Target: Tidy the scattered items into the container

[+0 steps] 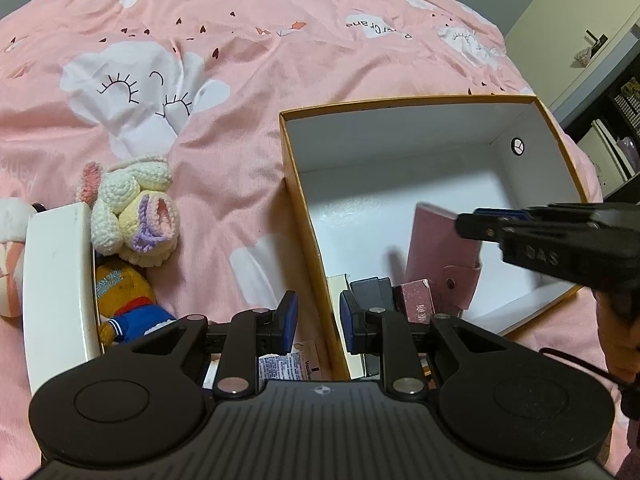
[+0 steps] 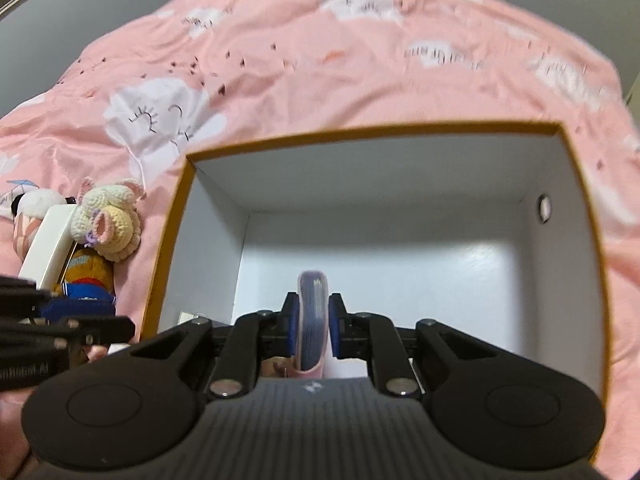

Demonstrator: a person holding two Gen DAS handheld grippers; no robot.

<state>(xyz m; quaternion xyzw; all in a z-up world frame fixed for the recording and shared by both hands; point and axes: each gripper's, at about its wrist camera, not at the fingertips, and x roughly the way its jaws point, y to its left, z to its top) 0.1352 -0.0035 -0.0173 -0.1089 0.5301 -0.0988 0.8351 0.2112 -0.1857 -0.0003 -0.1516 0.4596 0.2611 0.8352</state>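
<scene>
left tool (image 1: 318, 320): nearest in left wrist view; blue pads a narrow gap apart, straddling the near-left wall of the box, not pressing on it; nothing gripped.
right tool (image 2: 314, 322): jaws pressed onto pink wallet (image 2: 313, 320), seen edge-on, upright btwn the pads. In left view the tool comes in from the right w/ the wallet (image 1: 440, 248) hanging under it, over the box interior.
box (image 1: 304, 208): orange rim, white inside, open top, sits on the bed. Round vent hole (image 1: 518, 146) in right wall.
box contents, near end: small maroon carton (image 1: 416, 300), dark grey block (image 1: 372, 290) beside it, white edge (image 1: 338, 280) at near-left corner; rest of floor bare white.
outside box, near: printed packet (image 1: 280, 366) under the left tool, partly hidden.
left of box: white curved item (image 1: 56, 280); orange plush in blue outfit (image 1: 124, 300) tucked against it; crochet bunny (image 1: 132, 208), cream/pink/lilac, just beyond the plush.
bed cover (image 1: 240, 60): pink, white cloud faces, small hearts; wrinkled.
far right: cabinet & shelving (image 1: 580, 52), blurry.
</scene>
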